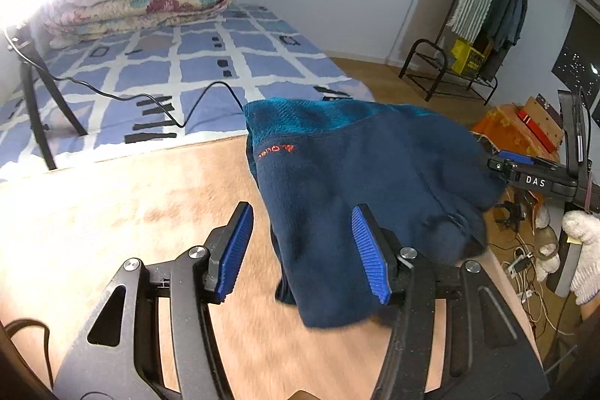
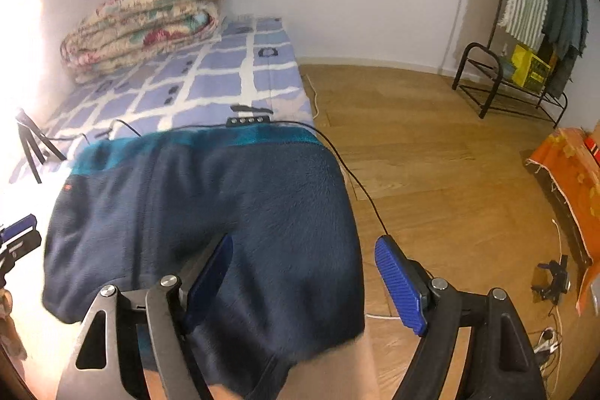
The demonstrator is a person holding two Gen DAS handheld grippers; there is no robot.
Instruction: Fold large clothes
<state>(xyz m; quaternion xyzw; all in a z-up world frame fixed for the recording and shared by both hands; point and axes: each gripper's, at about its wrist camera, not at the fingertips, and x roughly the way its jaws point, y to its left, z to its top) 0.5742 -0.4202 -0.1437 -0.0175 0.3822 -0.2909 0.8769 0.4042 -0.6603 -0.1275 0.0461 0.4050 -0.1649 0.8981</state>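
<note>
Fleece, navy and thick-napped, lies folded into a plump rectangle on the peach-coloured counter, toward its right-hand edge, with the far fold nearly reaching the edge that meets the bed. This fleece garment shows a teal band along its far side and a small orange embroidered mark near its left corner. To my eye the fold has just been laid and let go: the left claw stands spread, its ribbed blue pads pressing on nothing, one over bare counter and the other over the cloth's near-left part. The right claw is spread wider, its left finger over the pile and its right pad clear of the edge, above the wooden floor.

The near hem looks uneven, one corner hanging loose toward the near edge. The next move probably calls for either tidying that corner or pinching both near corners for another fold; the bulky, springy pile will want a deep bite, since thin pinches may slip off.
</note>
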